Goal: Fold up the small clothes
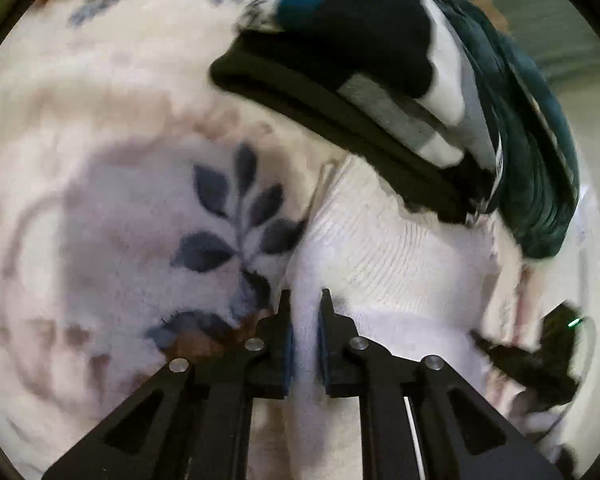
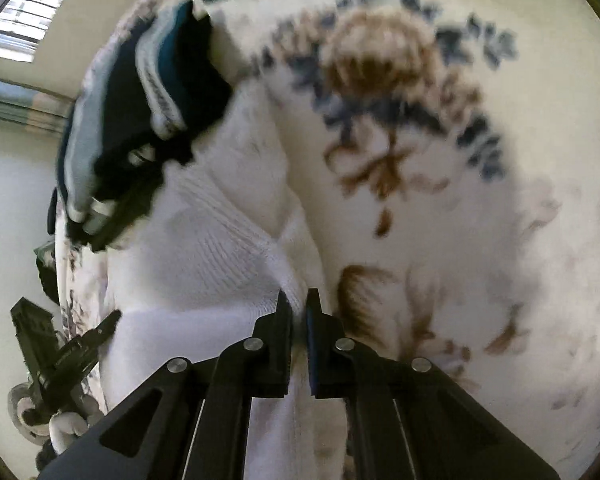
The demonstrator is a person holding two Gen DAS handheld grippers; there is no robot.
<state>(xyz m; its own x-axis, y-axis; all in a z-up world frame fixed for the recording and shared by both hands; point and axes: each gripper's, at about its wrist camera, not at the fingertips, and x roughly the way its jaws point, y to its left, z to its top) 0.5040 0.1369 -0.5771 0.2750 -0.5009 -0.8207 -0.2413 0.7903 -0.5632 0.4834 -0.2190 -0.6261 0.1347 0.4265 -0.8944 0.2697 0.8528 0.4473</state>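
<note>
Cream fleece blanket [image 1: 100,220] with dark blue leaf sprigs and brown flowers, spread as the work surface and filling most of both wrist views. White ribbed knit garment [image 1: 380,248] lying on that blanket, part lifted into folds. Landmark for everything else: this white garment.

Left gripper [image 1: 305,322], black with two fingers, pointing steeply down at the near edge of the white garment; fingers nearly together, clamped on a pinched ridge of the white cloth, with the blue-grey pads pressing each side. Right gripper [image 2: 298,314], of the same build, also pointing steeply down at another edge of the white garment; fingers drawn close, gripping a gathered fold of white knit.

Pile of folded dark clothes [image 1: 360,64] just beyond the white garment, overlapping its far edge: black, teal, grey and white layers stacked together, with a dark green fuzzy piece [image 1: 540,152] on the pile's outer side. Same pile [image 2: 140,120] seen from the right wrist, up and left of the white garment.

Bright slatted window [image 2: 24,16] far beyond the pile, in the upper corner of the right wrist view. Both views blurred.
</note>
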